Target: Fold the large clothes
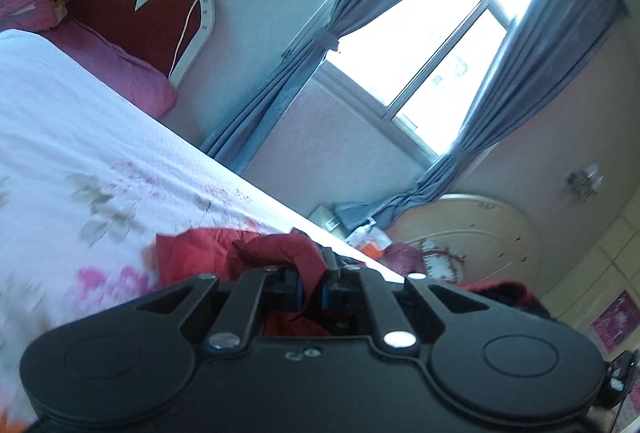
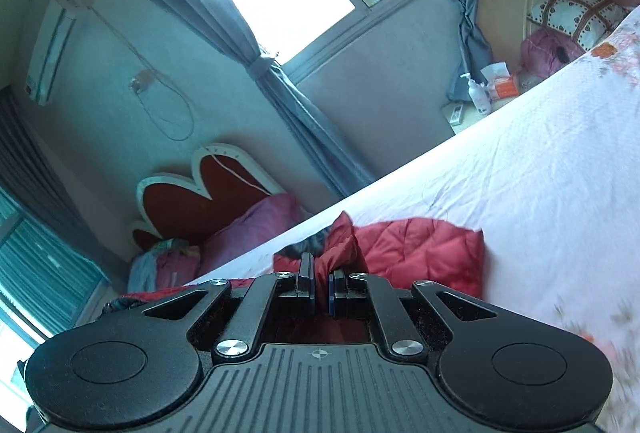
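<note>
1. Red quilted jacket (image 2: 420, 249) lies bunched on the floral bedsheet (image 2: 540, 193), near its edge.
2. Left gripper (image 1: 312, 287) and right gripper (image 2: 320, 291) each pinch jacket fabric.
3. Lift both evenly, keeping the fabric taut, so the fold lands flat on the bedsheet.

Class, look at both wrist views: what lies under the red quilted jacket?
The red quilted jacket lies on the white floral bedsheet, which shows all around it. Both the left gripper and the right gripper pinch its fabric. Anything directly beneath the jacket is covered.
</note>
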The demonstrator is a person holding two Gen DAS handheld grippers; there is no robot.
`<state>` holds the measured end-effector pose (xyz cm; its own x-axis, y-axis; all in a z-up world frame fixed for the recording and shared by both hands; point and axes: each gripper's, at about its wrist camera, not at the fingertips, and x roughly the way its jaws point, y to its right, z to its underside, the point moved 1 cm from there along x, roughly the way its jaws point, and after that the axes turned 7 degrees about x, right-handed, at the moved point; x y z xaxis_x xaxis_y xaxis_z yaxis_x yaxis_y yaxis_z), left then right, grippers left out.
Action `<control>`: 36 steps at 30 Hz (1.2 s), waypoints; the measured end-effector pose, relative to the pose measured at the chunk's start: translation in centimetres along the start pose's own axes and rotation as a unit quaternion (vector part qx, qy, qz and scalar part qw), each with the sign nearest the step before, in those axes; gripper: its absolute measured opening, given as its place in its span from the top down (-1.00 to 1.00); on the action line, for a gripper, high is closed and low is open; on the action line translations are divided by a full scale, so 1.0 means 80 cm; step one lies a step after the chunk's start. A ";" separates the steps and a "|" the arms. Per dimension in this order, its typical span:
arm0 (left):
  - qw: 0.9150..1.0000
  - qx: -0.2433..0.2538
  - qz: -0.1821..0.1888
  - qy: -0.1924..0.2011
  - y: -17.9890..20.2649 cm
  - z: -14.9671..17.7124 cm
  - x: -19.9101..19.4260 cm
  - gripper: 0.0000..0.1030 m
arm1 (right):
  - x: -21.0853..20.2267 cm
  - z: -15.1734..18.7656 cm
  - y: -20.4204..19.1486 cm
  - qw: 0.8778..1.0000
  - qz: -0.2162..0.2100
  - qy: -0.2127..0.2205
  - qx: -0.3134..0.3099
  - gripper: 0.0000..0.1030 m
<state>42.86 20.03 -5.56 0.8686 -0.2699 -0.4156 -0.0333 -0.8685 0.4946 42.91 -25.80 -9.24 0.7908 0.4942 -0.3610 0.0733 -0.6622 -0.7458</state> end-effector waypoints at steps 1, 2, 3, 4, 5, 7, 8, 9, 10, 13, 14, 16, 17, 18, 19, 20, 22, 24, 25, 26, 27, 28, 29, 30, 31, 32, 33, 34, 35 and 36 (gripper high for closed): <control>1.000 0.001 -0.004 -0.007 -0.006 -0.005 0.024 0.86 | 0.021 -0.011 0.007 1.000 0.007 -0.002 0.002 0.90; 1.000 0.003 -0.008 -0.014 -0.012 -0.008 0.045 0.86 | 0.043 -0.022 0.015 1.000 0.013 -0.006 0.004 0.90; 1.000 0.009 -0.010 -0.021 -0.018 -0.011 0.067 0.84 | 0.063 -0.028 0.021 1.000 0.019 -0.010 0.004 0.90; 0.999 0.021 -0.012 -0.028 -0.023 -0.012 0.088 0.79 | 0.089 -0.037 0.027 1.000 0.024 -0.015 -0.001 0.89; 0.999 0.028 -0.019 -0.032 -0.030 -0.013 0.106 0.58 | 0.107 -0.041 0.034 0.999 0.035 -0.017 -0.006 0.81; 0.999 0.020 -0.031 -0.032 -0.048 -0.010 0.131 0.03 | 0.137 -0.043 0.055 0.997 0.079 -0.005 -0.014 -0.18; 0.999 0.016 -0.040 -0.029 -0.058 -0.008 0.137 -0.41 | 0.142 -0.040 0.062 0.996 0.088 0.014 -0.026 -0.67; 0.998 0.021 -0.049 -0.025 -0.064 -0.005 0.142 -0.52 | 0.147 -0.038 0.067 0.995 0.086 0.018 -0.041 -0.67; 0.998 0.032 -0.052 -0.033 -0.070 -0.001 0.148 -0.51 | 0.156 -0.035 0.073 0.995 0.089 0.003 -0.047 -0.66; 0.994 0.046 -0.058 -0.077 -0.089 0.014 0.169 -0.47 | 0.184 -0.019 0.090 0.991 0.109 -0.026 -0.073 -0.63; 0.993 0.049 -0.059 -0.093 -0.094 0.019 0.176 -0.45 | 0.193 -0.014 0.095 0.989 0.114 -0.037 -0.081 -0.54; 0.990 0.055 -0.057 -0.119 -0.102 0.026 0.187 -0.40 | 0.212 -0.002 0.101 0.985 0.130 -0.057 -0.101 -0.49; 0.988 0.059 -0.055 -0.131 -0.103 0.028 0.192 -0.31 | 0.222 0.002 0.103 0.982 0.139 -0.068 -0.113 -0.43; 0.986 0.066 -0.056 -0.141 -0.103 0.030 0.196 -0.18 | 0.233 0.009 0.103 0.977 0.149 -0.081 -0.127 -0.33; 0.984 0.073 -0.059 -0.149 -0.103 0.031 0.200 -0.09 | 0.245 0.016 0.104 0.971 0.162 -0.095 -0.145 -0.04; 0.983 0.077 -0.057 -0.155 -0.102 0.031 0.204 0.16 | 0.254 0.023 0.103 0.967 0.172 -0.103 -0.160 0.19; 0.982 0.088 -0.053 -0.160 -0.097 0.030 0.207 0.60 | 0.262 0.030 0.101 0.962 0.175 -0.108 -0.178 0.51; 0.981 0.112 -0.054 -0.151 -0.084 0.026 0.203 0.85 | 0.261 0.035 0.096 0.960 0.178 -0.101 -0.194 0.76; 0.981 0.126 -0.053 -0.140 -0.077 0.023 0.198 0.87 | 0.259 0.036 0.092 0.959 0.175 -0.089 -0.203 0.83; 0.981 0.139 -0.050 -0.123 -0.068 0.019 0.190 0.88 | 0.253 0.036 0.088 0.959 0.173 -0.076 -0.212 0.86; 0.983 0.150 -0.042 -0.102 -0.060 0.014 0.182 0.88 | 0.247 0.034 0.081 0.958 0.169 -0.061 -0.222 0.87; 0.983 0.160 -0.037 -0.082 -0.051 0.009 0.174 0.88 | 0.239 0.032 0.075 0.958 0.164 -0.044 -0.231 0.87; 0.983 0.169 -0.031 -0.059 -0.043 0.002 0.166 0.88 | 0.233 0.030 0.070 0.958 0.158 -0.029 -0.239 0.88; 0.984 0.174 -0.021 -0.036 -0.036 -0.004 0.161 0.88 | 0.227 0.029 0.062 0.957 0.155 -0.012 -0.247 0.88; 0.983 0.180 -0.017 -0.019 -0.029 -0.010 0.161 0.88 | 0.223 0.026 0.057 0.955 0.155 0.005 -0.254 0.88; 0.982 0.189 -0.023 -0.012 -0.022 -0.014 0.167 0.88 | 0.223 0.022 0.054 0.952 0.157 0.018 -0.260 0.88; 0.980 0.196 -0.027 -0.011 -0.020 -0.016 0.175 0.88 | 0.226 0.021 0.054 0.950 0.163 0.026 -0.266 0.88; 0.979 0.200 -0.036 -0.023 -0.021 -0.016 0.189 0.88 | 0.234 0.020 0.058 0.947 0.174 0.025 -0.269 0.88; 0.977 0.201 -0.054 -0.045 -0.027 -0.013 0.209 0.88 | 0.246 0.021 0.065 0.946 0.186 0.012 -0.266 0.88; 0.975 0.198 -0.068 -0.070 -0.036 -0.006 0.228 0.88 | 0.260 0.022 0.076 0.945 0.201 -0.006 -0.257 0.88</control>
<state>59.01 17.75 -14.21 0.8036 -0.1711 -0.5700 -0.1350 -0.9852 0.1054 58.75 -18.52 -22.30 0.8113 0.1485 -0.5655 0.0559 -0.9825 -0.1779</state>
